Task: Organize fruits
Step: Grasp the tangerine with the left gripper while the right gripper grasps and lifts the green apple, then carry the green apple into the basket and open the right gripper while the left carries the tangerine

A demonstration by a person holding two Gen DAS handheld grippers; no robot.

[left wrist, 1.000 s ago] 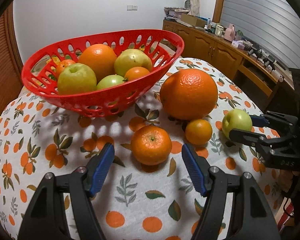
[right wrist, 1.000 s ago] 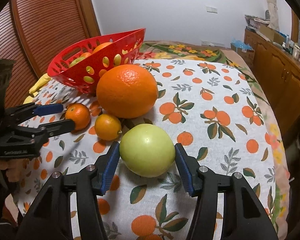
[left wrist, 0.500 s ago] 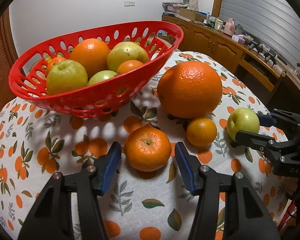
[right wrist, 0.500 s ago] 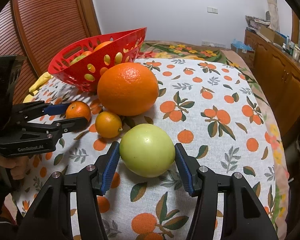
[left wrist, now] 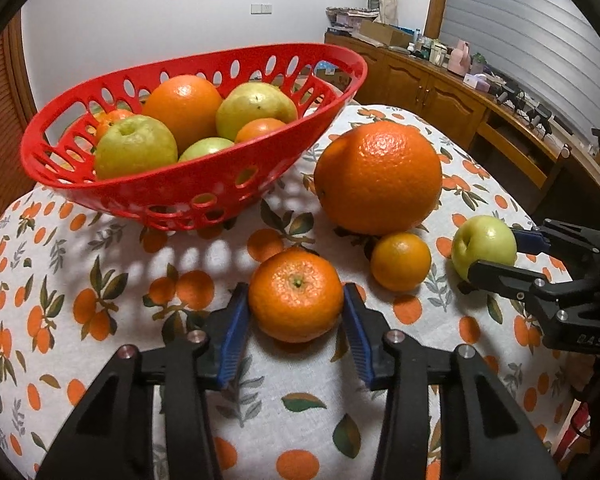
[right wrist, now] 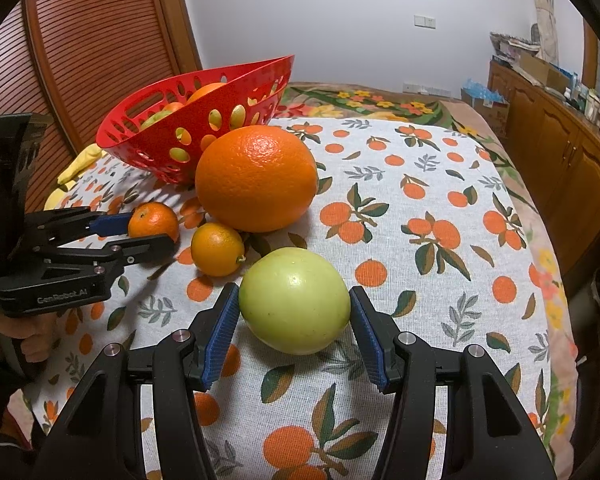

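Observation:
A mandarin [left wrist: 296, 296] rests on the fruit-print tablecloth [left wrist: 100, 280]. My left gripper [left wrist: 295, 288] straddles it, its jaws closing with both blue pads against the peel. My right gripper [right wrist: 294, 290] is shut on a green apple [right wrist: 294, 300] that still sits on the cloth. That apple [left wrist: 482, 244] and right gripper [left wrist: 494, 254] also show at the right of the left wrist view. A large orange [left wrist: 380, 178] and a small orange [left wrist: 400, 262] lie between the two. Behind stands a red perforated basket [left wrist: 196, 184] holding several apples and oranges.
A wooden sideboard [left wrist: 440, 96] with clutter runs along the right wall. A slatted wooden door [right wrist: 80, 60] stands left of the table, with a yellow object [right wrist: 80, 160] at the cloth's left edge. A hand [right wrist: 32, 340] holds the left gripper [right wrist: 152, 232].
The left jaws have narrowed from wide apart until the pads meet the mandarin's sides. The right gripper and its apple have stayed put.

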